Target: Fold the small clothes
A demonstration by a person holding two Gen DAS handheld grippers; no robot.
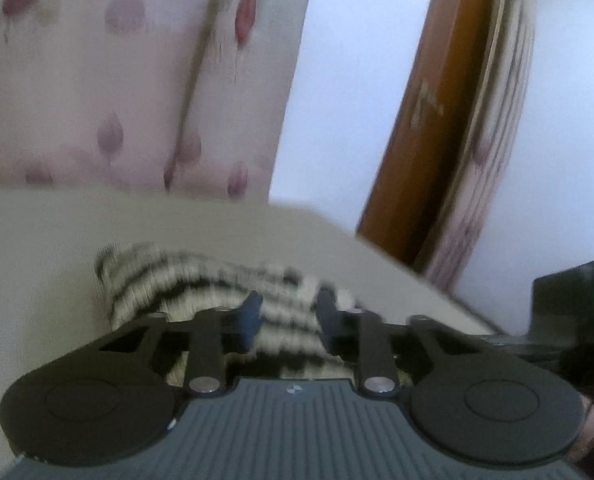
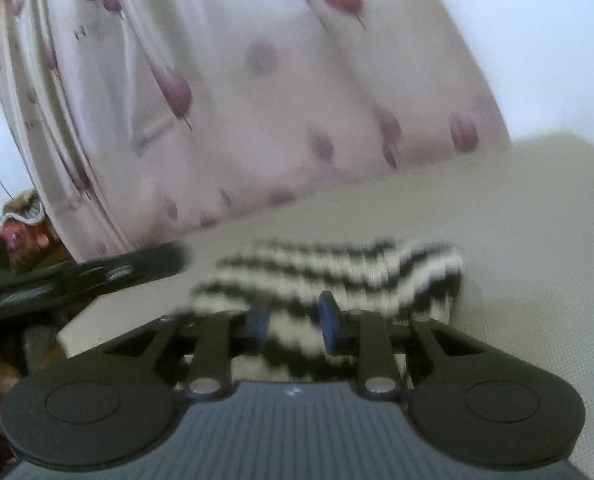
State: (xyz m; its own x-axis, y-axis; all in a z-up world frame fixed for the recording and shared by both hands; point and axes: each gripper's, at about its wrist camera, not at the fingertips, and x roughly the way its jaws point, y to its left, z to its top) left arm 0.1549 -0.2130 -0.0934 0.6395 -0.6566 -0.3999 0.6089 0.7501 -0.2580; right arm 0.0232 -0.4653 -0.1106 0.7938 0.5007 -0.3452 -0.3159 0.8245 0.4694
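Note:
A small black-and-white striped garment [image 1: 177, 276] lies bunched on a beige surface [image 1: 49, 240]. My left gripper [image 1: 289, 314] has its blue-padded fingers [image 1: 253, 312] pressed on the near fold of it. In the right wrist view the same striped garment [image 2: 337, 268] spreads ahead and to the right. My right gripper [image 2: 295, 320] is shut on its near edge, with cloth filling the narrow gap between the pads. Both views are motion-blurred.
A pink curtain with dark red tulip prints [image 1: 97, 80] hangs behind the beige surface [image 2: 517, 220]. A brown wooden frame [image 1: 429, 140] stands at the right. The other tool's black body [image 2: 97, 276] crosses the left of the right wrist view. Clutter [image 2: 21, 232] sits beyond it.

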